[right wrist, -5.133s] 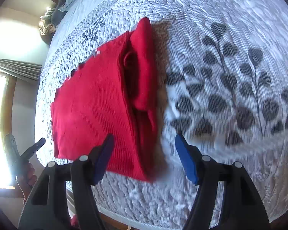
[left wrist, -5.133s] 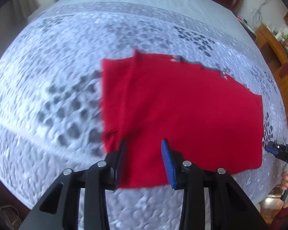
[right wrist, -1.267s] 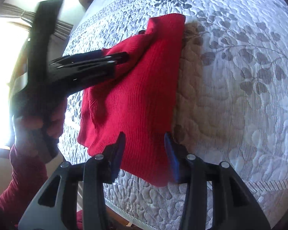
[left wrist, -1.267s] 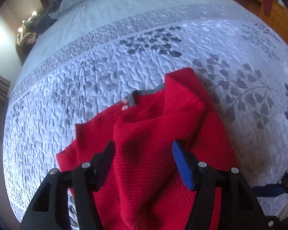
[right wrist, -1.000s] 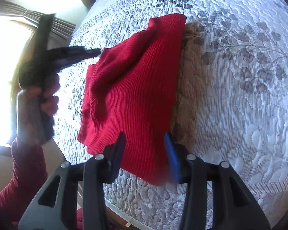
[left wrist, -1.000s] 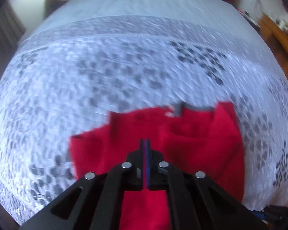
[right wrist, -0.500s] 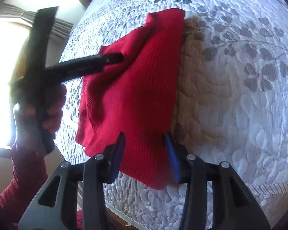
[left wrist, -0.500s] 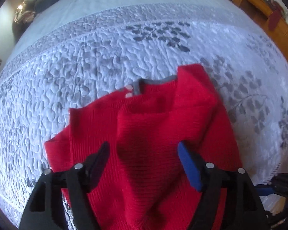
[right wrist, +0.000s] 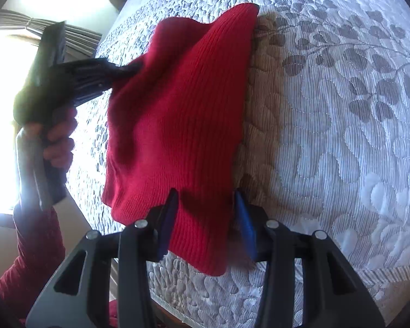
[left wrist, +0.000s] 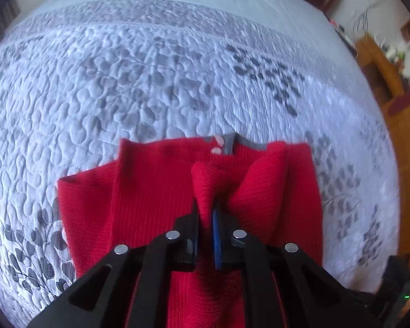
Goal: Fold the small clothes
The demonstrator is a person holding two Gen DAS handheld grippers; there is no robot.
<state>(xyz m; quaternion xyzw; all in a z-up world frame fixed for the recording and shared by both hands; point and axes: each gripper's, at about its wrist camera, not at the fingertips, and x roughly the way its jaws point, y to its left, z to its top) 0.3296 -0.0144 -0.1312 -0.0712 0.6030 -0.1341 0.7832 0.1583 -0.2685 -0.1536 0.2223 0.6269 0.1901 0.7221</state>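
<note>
A small red knit sweater lies partly folded on the quilted bedspread, its grey collar at the far edge. My left gripper is shut on a pinched ridge of the red fabric near the middle and lifts it. In the right wrist view the sweater is raised at its left side by the left gripper. My right gripper is open, its jaws either side of the sweater's near corner.
The white bedspread with grey leaf print spreads to the right. Its near edge runs just below my right gripper. Wooden furniture stands at the far right. A bright window with curtains is at the left.
My left gripper was open over the sweater half a second ago. It has now shut on a fold of the fabric and pulled it up. My right gripper has stayed open at the near corner.
</note>
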